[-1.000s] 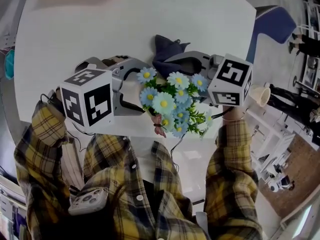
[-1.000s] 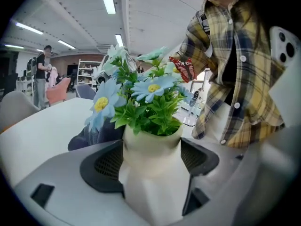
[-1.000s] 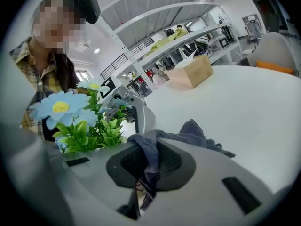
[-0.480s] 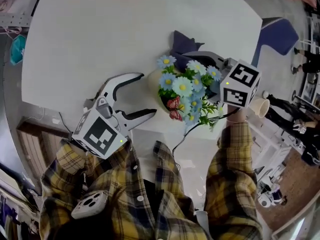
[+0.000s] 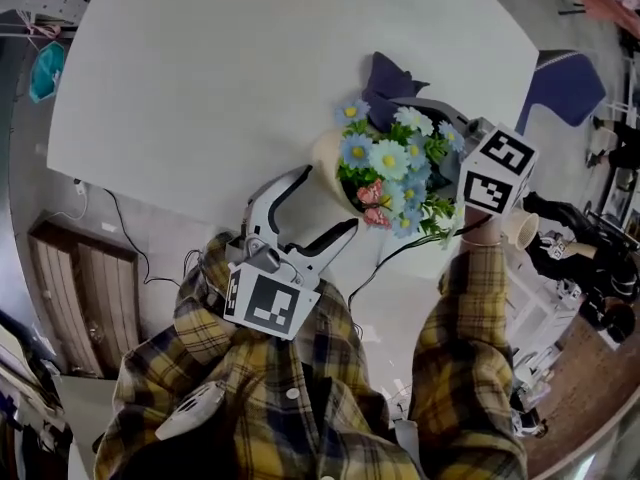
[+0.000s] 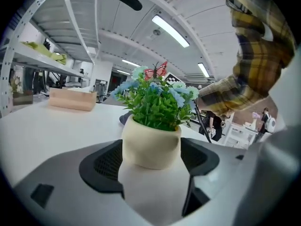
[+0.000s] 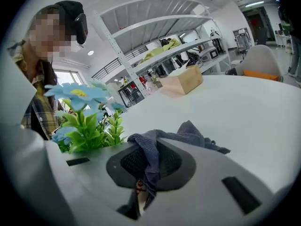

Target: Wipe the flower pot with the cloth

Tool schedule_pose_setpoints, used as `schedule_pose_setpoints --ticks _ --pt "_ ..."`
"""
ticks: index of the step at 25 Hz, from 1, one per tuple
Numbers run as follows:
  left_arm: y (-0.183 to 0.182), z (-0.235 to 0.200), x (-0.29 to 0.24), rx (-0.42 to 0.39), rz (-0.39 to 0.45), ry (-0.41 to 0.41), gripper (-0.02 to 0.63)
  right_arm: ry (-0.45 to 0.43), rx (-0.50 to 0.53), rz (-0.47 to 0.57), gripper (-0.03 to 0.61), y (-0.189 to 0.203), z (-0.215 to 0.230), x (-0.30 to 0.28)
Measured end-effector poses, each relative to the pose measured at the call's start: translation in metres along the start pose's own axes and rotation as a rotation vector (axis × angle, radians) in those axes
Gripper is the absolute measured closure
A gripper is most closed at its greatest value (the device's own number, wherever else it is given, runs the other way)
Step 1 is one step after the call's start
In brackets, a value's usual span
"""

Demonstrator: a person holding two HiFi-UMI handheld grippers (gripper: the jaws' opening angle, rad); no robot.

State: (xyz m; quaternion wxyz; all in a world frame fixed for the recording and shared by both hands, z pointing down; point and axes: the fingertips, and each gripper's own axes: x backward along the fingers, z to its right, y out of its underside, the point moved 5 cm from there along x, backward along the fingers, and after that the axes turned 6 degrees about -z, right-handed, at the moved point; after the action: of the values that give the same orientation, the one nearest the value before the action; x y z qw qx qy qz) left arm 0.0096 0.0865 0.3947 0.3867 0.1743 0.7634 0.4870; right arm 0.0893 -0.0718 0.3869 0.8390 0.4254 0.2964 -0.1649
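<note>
Left tongs [image 5: 322, 204] released: jaws wide apart, pointed at the pot [image 5: 325, 160], just short of it, holding nothing. Right tongs [image 7: 162, 142] clenched on the dark cloth [image 5: 385, 76] at the pot's far side, behind the flowers [image 5: 390, 163]. Pot upright on the white tabletop [image 5: 200, 68], near its front edge. Cloth-to-pot contact cannot be confirmed.

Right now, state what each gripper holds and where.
Right gripper pinches the cloth at a bunched fold. Left gripper is open, holding nothing.
</note>
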Motion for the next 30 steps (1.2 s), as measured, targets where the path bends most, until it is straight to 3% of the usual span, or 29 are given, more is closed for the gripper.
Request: schedule_pose_setpoints --ticks 9,12,16,21,30 --pt "-0.003 0.013 -0.013 -0.010 0.009 -0.050 0.236 0.000 -0.004 0.011 0.563 0.000 0.002 0.002" --pt "-0.007 0.005 -0.017 -0.053 0.006 -0.022 0.238 -0.004 -0.011 0.019 0.563 -0.002 0.006 0.006" --pt "-0.009 -0.011 -0.019 -0.120 -0.017 0.096 0.238 -0.007 -0.010 0.006 0.563 -0.002 0.011 0.007" --pt "-0.018 -0.033 -0.020 -0.230 -0.107 0.297 0.238 -0.042 -0.005 -0.019 0.563 -0.008 0.017 0.007" --pt "-0.021 -0.064 -0.026 -0.424 -0.231 0.652 0.238 -0.194 0.020 -0.125 0.563 -0.016 0.018 -0.019"
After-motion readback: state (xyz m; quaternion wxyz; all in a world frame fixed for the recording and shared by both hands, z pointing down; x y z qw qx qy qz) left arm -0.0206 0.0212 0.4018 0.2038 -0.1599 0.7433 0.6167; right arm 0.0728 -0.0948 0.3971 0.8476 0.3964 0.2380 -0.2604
